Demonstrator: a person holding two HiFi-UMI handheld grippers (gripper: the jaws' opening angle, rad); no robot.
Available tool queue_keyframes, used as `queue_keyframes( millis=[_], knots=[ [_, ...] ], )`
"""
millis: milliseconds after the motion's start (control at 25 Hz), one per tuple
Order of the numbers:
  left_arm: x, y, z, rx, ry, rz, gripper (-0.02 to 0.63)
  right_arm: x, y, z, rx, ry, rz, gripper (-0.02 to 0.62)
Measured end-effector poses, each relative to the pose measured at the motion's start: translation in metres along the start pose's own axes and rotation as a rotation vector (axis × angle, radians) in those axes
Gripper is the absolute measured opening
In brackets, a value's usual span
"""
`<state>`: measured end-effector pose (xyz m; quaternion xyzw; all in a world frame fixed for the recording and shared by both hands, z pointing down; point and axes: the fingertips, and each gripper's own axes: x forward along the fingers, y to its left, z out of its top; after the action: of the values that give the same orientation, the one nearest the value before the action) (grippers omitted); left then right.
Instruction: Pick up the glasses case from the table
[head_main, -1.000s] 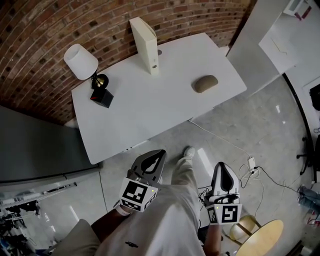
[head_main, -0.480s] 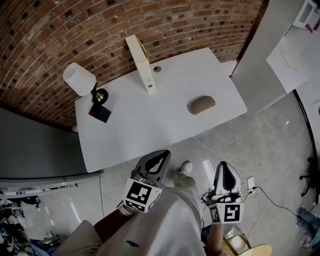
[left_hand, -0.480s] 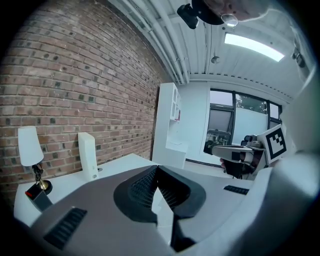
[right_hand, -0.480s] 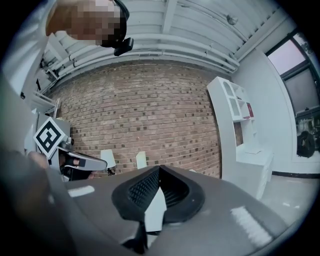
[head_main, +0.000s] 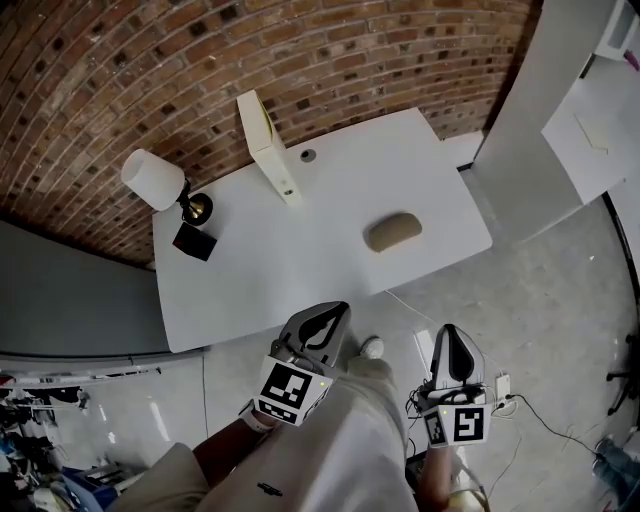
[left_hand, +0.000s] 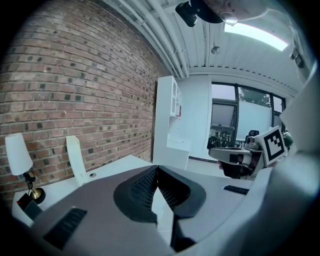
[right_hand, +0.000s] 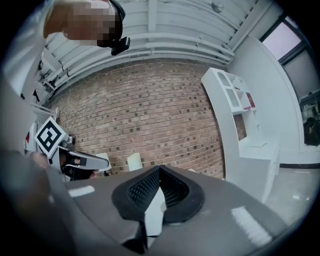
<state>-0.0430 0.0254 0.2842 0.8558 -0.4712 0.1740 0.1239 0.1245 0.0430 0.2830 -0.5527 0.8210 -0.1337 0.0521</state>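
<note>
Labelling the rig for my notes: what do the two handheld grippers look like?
Both the left gripper and right gripper have pale grey shells, black ribbed pads and a white cube with black square markers. The person wears light trousers.

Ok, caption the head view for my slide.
Left gripper and right gripper, both shut and empty, short of the white table where the tan glasses case lies untouched.

- Left gripper (head_main: 328, 318): held low in front of the body, pointing forward and slightly down; jaws closed, tips touching.
- Right gripper (head_main: 450, 342): held alongside, well apart from the left, pointing forward and level; jaws closed, tips touching.
</note>
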Motion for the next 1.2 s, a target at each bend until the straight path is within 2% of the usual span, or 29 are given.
queue_keyframes(
  millis=[320,480,840,960,1200],
  knots=[
    [0.022,0.003,-0.009,-0.017,0.032,0.051,0.008,0.020,-0.019,0.006,0.022,-0.018,0.049,0.011],
    [0.022,0.006,-0.009,-0.025,0.026,0.074,0.008,0.023,-0.021,0.004,0.028,0.012,0.068,0.010],
    [0.029,0.009,-0.011,0.019,0.047,0.060,0.011,0.029,-0.023,0.004,0.024,-0.011,0.078,0.009],
    [0.038,0.011,-0.013,0.024,0.057,0.052,0.026,0.030,-0.032,-0.002,-0.019,0.018,0.063,0.010],
    [0.053,0.025,-0.025,0.015,0.079,0.041,0.035,0.046,-0.028,-0.010,-0.007,0.042,0.080,0.010]
  ],
)
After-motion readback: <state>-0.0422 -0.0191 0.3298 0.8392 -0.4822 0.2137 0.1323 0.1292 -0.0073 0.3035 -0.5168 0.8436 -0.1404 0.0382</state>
